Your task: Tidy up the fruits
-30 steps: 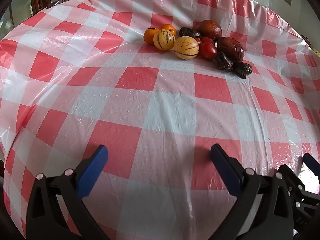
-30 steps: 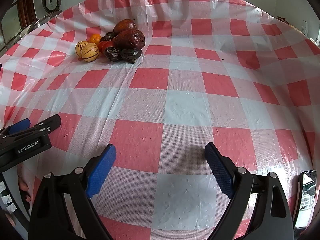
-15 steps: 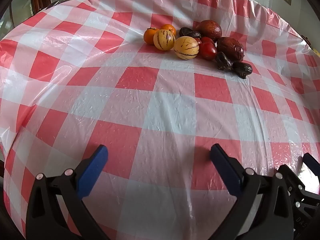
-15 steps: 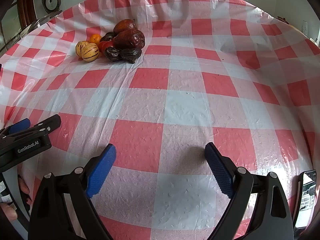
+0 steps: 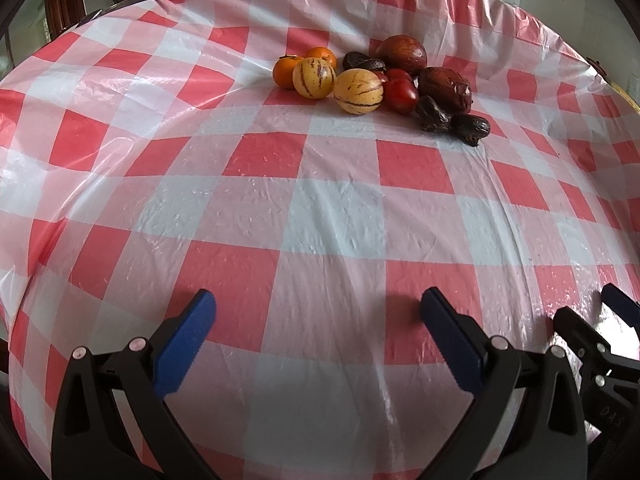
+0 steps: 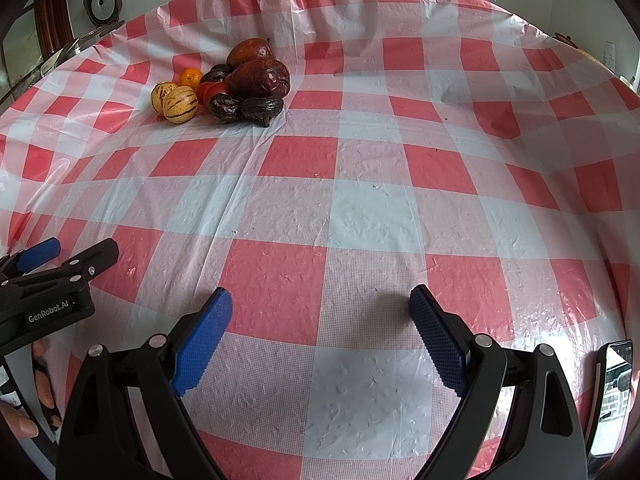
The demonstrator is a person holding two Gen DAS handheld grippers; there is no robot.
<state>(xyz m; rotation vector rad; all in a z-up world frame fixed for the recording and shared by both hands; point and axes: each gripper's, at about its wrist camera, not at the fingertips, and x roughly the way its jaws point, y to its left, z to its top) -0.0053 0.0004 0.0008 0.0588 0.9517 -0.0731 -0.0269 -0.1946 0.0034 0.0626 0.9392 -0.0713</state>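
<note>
A heap of fruit lies at the far side of the checked tablecloth (image 5: 320, 208): two oranges (image 5: 285, 73), two striped yellow melons (image 5: 358, 91), red tomatoes (image 5: 401, 96), two large dark red fruits (image 5: 445, 84) and small dark wrinkled ones (image 5: 472, 127). In the right wrist view the same heap (image 6: 258, 78) sits far left. My left gripper (image 5: 318, 310) stands open near the table's front edge, nothing between its blue pads. My right gripper (image 6: 320, 306) is open too, empty, beside it on the right.
The red-and-white plastic cloth (image 6: 360, 184) covers the whole table, wrinkled in places. A phone (image 6: 614, 384) lies at the front right corner. A hand (image 6: 24, 412) shows at lower left. A white round appliance (image 6: 103, 2) stands beyond the far left edge.
</note>
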